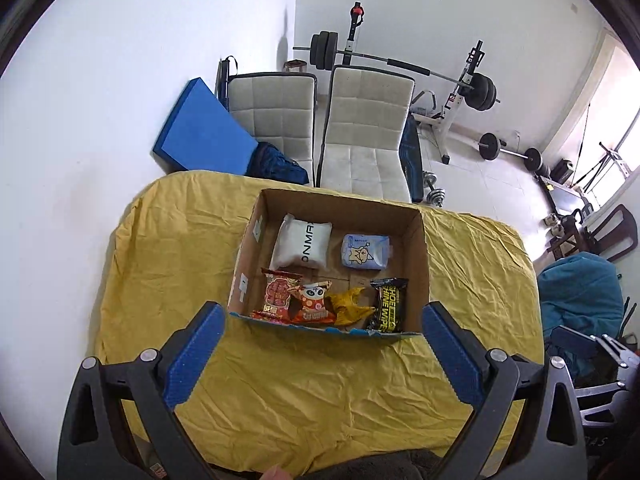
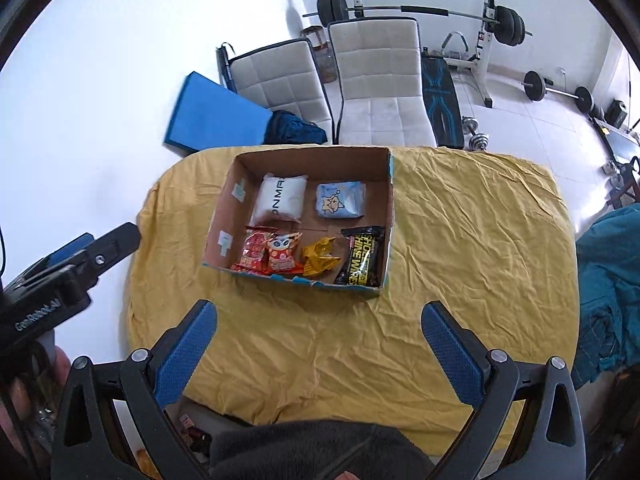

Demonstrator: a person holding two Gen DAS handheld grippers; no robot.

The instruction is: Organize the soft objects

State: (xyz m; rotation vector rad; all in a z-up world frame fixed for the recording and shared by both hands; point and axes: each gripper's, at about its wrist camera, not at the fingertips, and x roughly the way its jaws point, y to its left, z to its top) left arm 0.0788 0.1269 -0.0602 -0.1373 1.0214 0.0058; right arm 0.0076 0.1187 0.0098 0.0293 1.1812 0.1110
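Note:
An open cardboard box (image 1: 418, 256) (image 2: 390, 216) stands on the yellow-covered table. Inside lie a white pouch (image 1: 302, 244) (image 2: 282, 198), a light blue tissue pack (image 1: 364, 252) (image 2: 340, 200), a red snack bag (image 1: 278, 294) (image 2: 254, 250), a panda snack bag (image 1: 314, 302) (image 2: 284, 254), a crumpled yellow wrapper (image 1: 350, 306) (image 2: 318, 260) and a black wipes pack (image 1: 390, 304) (image 2: 362, 260). My left gripper (image 1: 324, 344) is open and empty, just in front of the box; it also shows in the right wrist view (image 2: 120, 240). My right gripper (image 2: 320, 340) is open and empty, further back over the cloth.
The yellow cloth (image 1: 320, 392) (image 2: 460, 240) covers the table. Two white chairs (image 1: 368, 132) (image 2: 380, 72) stand behind it, with a blue mat (image 1: 200, 128) against the wall. A barbell rack (image 1: 460, 84) and a teal cloth pile (image 2: 612, 288) are at the right.

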